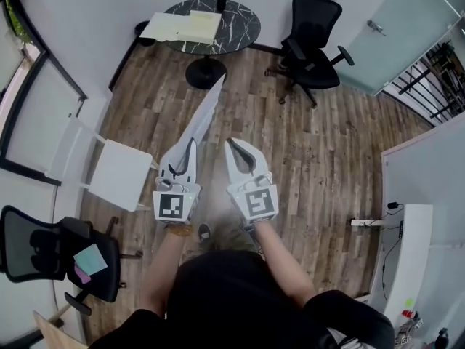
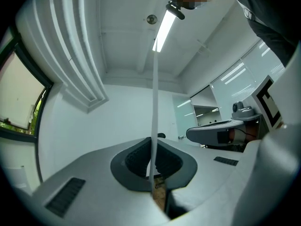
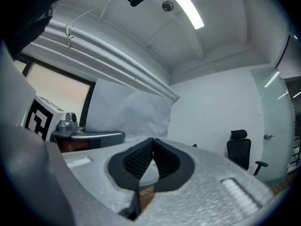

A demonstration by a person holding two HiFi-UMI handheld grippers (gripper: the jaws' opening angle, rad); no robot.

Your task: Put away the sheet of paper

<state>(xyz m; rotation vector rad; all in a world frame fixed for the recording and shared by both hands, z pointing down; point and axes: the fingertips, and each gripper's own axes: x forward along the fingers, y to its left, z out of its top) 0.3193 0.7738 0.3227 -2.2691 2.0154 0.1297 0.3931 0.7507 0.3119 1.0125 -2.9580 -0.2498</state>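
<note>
The white sheet of paper point(image 1: 206, 111) hangs edge-on in the head view, rising from my left gripper point(image 1: 191, 145) toward the round table. That gripper is shut on the sheet's lower edge. In the left gripper view the sheet point(image 2: 154, 102) is a thin upright strip running out of the closed pads at the left gripper point(image 2: 151, 174). My right gripper point(image 1: 231, 143) is level beside it, a little to the right, shut with nothing in it. In the right gripper view its pads meet at the tip of the right gripper point(image 3: 151, 141), with the sheet's broad face point(image 3: 129, 109) to the left, above the left gripper point(image 3: 89, 136).
A round black marble table point(image 1: 243, 27) with a pale folder and papers point(image 1: 182, 26) stands ahead. A black office chair point(image 1: 314, 38) is to its right, a white seat point(image 1: 120, 174) to my left, another black chair point(image 1: 62, 257) at lower left. Wooden floor point(image 1: 320, 151) lies between.
</note>
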